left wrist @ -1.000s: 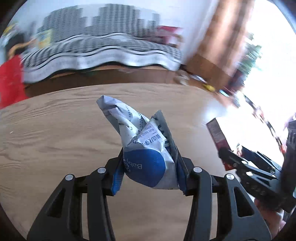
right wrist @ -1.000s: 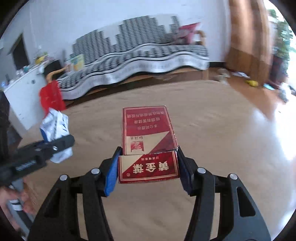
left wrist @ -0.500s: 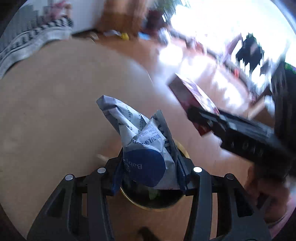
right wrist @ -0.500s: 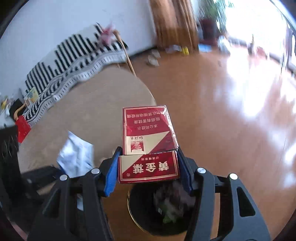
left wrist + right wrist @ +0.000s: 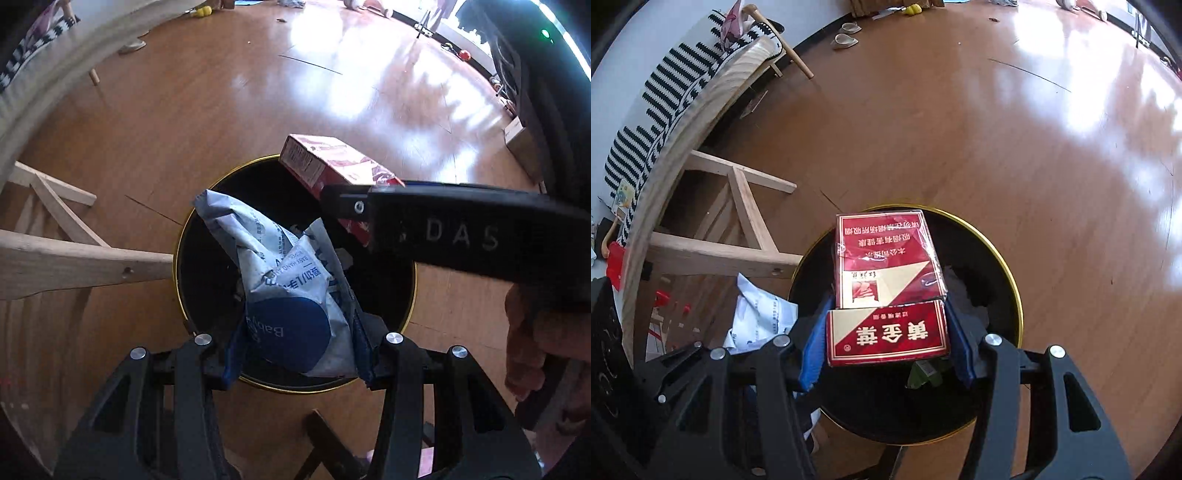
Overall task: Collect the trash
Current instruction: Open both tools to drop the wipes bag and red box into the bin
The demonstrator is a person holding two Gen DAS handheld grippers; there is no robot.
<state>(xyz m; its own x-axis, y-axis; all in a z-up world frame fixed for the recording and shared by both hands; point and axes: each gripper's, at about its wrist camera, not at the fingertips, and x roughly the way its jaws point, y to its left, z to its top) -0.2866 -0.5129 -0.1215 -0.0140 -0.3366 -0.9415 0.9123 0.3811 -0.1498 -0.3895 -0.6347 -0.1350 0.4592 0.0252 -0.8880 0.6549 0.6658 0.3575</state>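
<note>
Left gripper [image 5: 297,349]: its blue pads are closed on the lower part of one crumpled wipes packet [image 5: 284,280], white and grey with a dark blue round patch; the packet hangs above the open mouth of the bin [image 5: 181,254].
Right gripper [image 5: 888,345]: its blue pads [image 5: 812,352] are clamped on the two sides of one red cigarette carton [image 5: 886,280], a flat cardboard box in shiny wrap with gold and cream print; the carton is held above the bin, over its middle.
Bin: one, round, black inside, with a thin gold rim; it stands on the wooden floor [image 5: 960,129].
Inside the bin: some crumpled trash, a green piece [image 5: 923,373] and pale paper; the exact number I cannot tell.
Left of the bin: one table of pale raw wood [image 5: 713,254], its leg frame touching or almost touching the bin rim.
Hand: one, the person's right hand [image 5: 535,343], at the right of the bin, on the black handle.
</note>
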